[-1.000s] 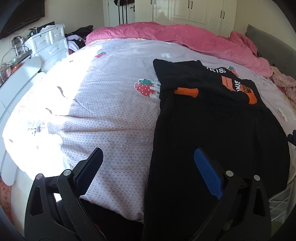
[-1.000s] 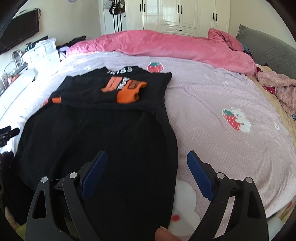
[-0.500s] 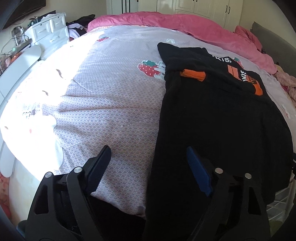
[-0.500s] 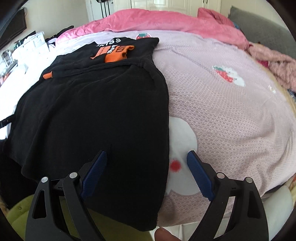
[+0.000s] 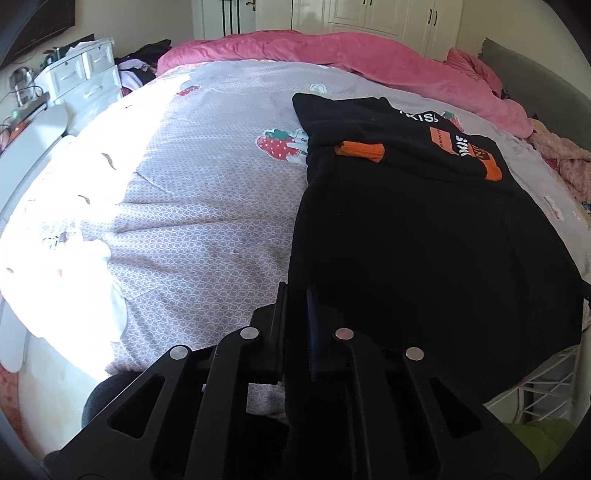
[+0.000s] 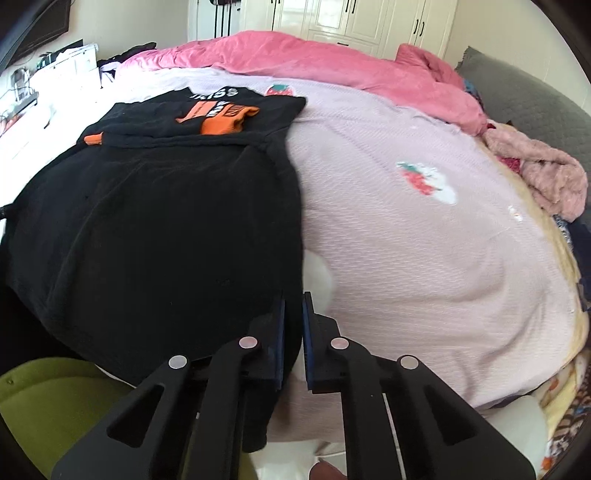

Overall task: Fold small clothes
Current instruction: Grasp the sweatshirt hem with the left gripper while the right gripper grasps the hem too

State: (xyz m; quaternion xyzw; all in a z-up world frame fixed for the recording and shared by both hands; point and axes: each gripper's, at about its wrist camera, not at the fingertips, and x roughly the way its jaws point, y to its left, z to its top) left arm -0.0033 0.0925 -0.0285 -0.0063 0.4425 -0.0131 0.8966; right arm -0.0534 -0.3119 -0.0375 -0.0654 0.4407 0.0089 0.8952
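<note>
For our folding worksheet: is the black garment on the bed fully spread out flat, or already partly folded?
Partly folded. The black garment has its orange-cuffed sleeves laid across the chest, while its lower body lies spread toward the bed's near edge.

Pink duvet [image 5: 332,55], white drawers [image 5: 85,77]

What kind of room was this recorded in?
Most likely a home bedroom. A bed with a strawberry-print cover fills the view, a pink duvet is bunched at its far end, and white wardrobe doors line the back wall. A black garment lies spread on the bed.
</note>
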